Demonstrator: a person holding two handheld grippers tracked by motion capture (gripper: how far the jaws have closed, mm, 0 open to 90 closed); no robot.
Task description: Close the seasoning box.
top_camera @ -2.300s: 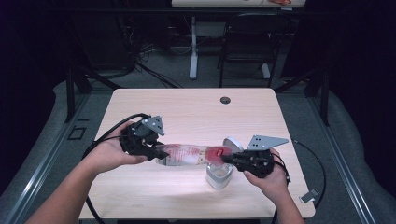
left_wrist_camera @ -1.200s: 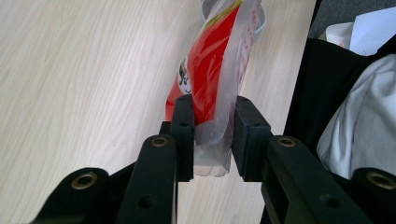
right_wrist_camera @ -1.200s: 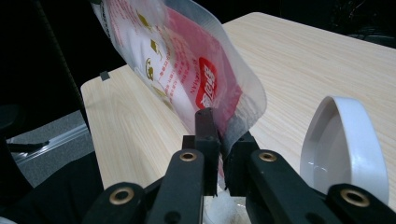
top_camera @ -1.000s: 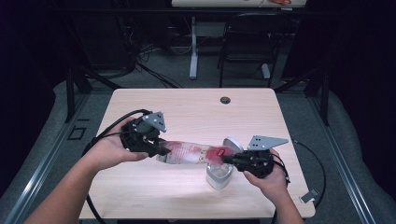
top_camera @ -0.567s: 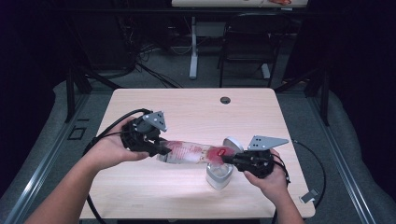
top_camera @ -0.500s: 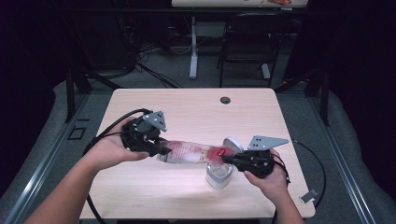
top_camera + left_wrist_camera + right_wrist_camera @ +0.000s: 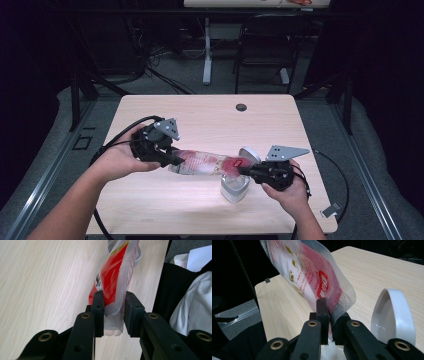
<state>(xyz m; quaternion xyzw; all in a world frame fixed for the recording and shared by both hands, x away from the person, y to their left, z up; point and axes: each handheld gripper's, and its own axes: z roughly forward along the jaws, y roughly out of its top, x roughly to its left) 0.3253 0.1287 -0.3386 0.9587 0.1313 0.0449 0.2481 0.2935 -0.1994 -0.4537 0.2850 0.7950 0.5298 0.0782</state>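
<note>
Right gripper view: both grippers' fingers (image 7: 327,315) pinch a clear pouch (image 7: 312,275) whose red label's white characters stay unreadable.

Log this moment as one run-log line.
left gripper: shut on pouch end | right gripper: shut on other end | pouch: stretched above table | white container: under right end, lid open

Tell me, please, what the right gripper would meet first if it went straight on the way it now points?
The right gripper points along the plastic pouch clamped in its jaws, so it would crumple that pouch first, then probably reach the left gripper holding the other end; depth is unclear.
</note>
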